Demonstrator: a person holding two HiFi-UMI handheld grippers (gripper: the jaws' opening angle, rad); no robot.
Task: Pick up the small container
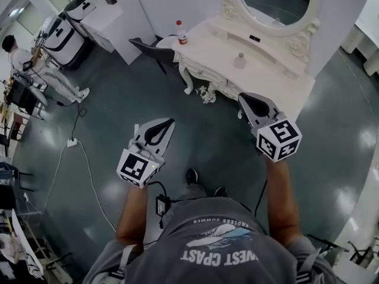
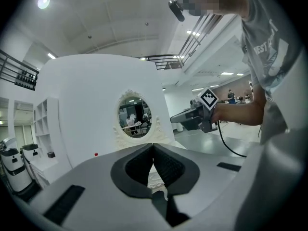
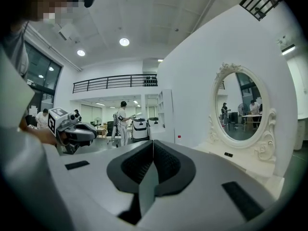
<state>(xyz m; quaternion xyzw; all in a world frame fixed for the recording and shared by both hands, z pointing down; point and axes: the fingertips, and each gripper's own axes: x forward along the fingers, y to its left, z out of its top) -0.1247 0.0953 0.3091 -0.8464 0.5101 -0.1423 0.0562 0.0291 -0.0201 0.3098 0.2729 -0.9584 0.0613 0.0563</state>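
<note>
The small container (image 1: 239, 60), a pale rounded jar, stands on the white dressing table (image 1: 278, 76) in front of the oval mirror (image 1: 273, 3). A bottle with a red cap (image 1: 181, 33) stands at the table's left end. I hold both grippers over the grey floor, short of the table. My left gripper (image 1: 169, 122) is shut and empty, its pads meeting (image 2: 153, 146). My right gripper (image 1: 241, 96) is also shut and empty (image 3: 153, 142), its tip close to the table's front edge. The container does not show in either gripper view.
A black chair (image 1: 151, 51) stands left of the table. A person in white (image 1: 35, 64) stands by a white machine (image 1: 62, 37) at the far left. A cable (image 1: 89, 170) and power strip (image 1: 71, 142) lie on the floor to my left.
</note>
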